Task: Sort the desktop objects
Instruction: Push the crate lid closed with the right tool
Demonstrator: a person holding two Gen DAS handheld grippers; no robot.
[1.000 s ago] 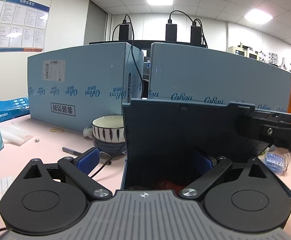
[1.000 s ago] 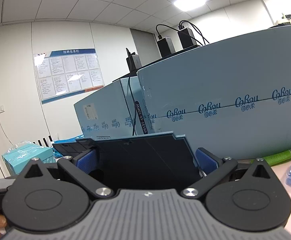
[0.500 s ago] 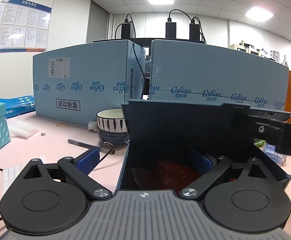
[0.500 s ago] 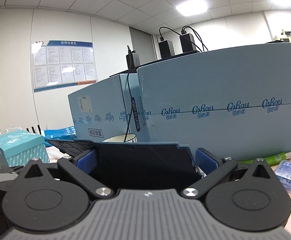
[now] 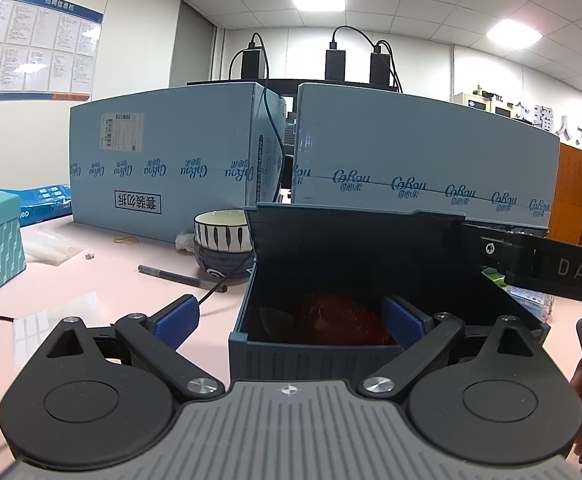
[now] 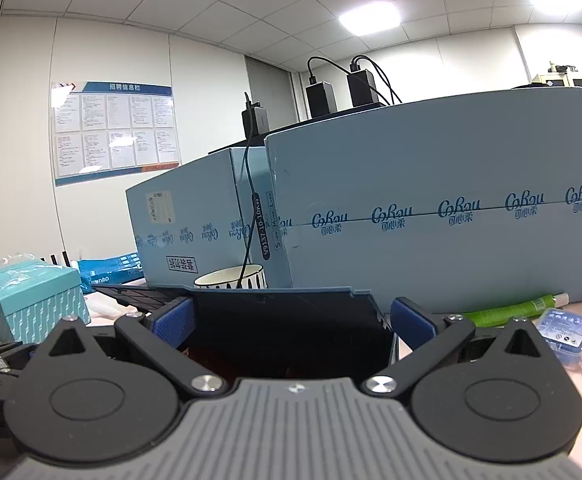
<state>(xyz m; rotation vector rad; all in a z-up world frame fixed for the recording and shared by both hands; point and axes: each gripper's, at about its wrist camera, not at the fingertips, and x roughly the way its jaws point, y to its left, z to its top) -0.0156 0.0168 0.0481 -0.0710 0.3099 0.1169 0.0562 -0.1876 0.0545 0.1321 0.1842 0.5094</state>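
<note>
On the pink desk (image 5: 103, 280) stood a dark blue storage box (image 5: 331, 276) with its lid raised, a red item (image 5: 343, 316) lying inside. Left gripper (image 5: 289, 318) was spread wide, one blue finger outside the box's left wall, the other inside. Right gripper (image 6: 291, 320) was likewise spread, straddling the box without pinching it. Beside the box lay a pen (image 5: 179, 278) and stacked bowls (image 5: 223, 244); behind stood two light blue cartons (image 5: 411, 160). A green tube (image 6: 511, 312) lay to the right.
</note>
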